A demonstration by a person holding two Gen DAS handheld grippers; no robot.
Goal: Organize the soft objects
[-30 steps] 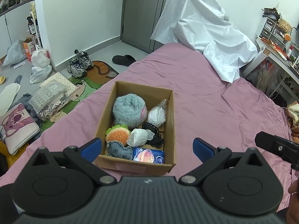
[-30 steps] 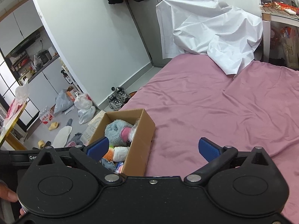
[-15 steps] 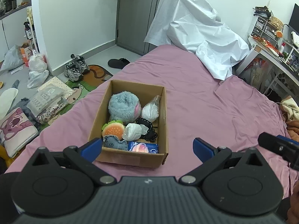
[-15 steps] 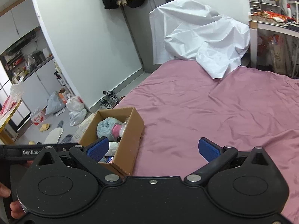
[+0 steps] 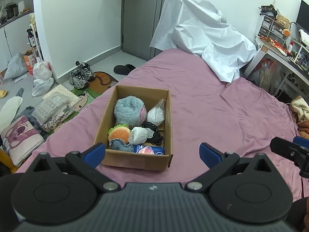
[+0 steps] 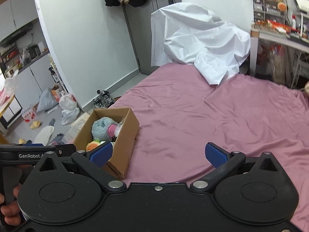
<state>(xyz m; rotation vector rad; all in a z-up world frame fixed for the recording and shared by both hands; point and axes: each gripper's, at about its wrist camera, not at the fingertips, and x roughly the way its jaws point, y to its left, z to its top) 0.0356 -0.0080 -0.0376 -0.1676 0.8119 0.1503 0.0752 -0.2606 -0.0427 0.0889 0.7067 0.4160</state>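
An open cardboard box (image 5: 167, 119) stands on the pink bed, also in the right wrist view (image 6: 125, 145). It holds a grey-blue plush (image 5: 128, 112), a burger plush (image 5: 119, 133), a grey denim toy (image 5: 119, 145), a white crumpled bag (image 5: 138, 135), a clear bag of white stuffing (image 5: 156, 114), a black lace piece (image 5: 154, 133) and a blue packet (image 5: 149, 150). My left gripper (image 5: 152, 152) is open and empty, just short of the box's near wall. My right gripper (image 6: 158, 153) is open and empty, to the right of the box.
The pink bed sheet (image 5: 222, 112) spreads right of the box. A white draped cover (image 5: 202, 36) sits at the bed's far end. A cluttered desk (image 5: 280, 44) is at right. Shoes (image 5: 80, 75), bags and cushions lie on the floor at left.
Both grippers have pulled back and risen, so the box looks smaller and farther. Both stay open and empty. The box's contents have not moved.
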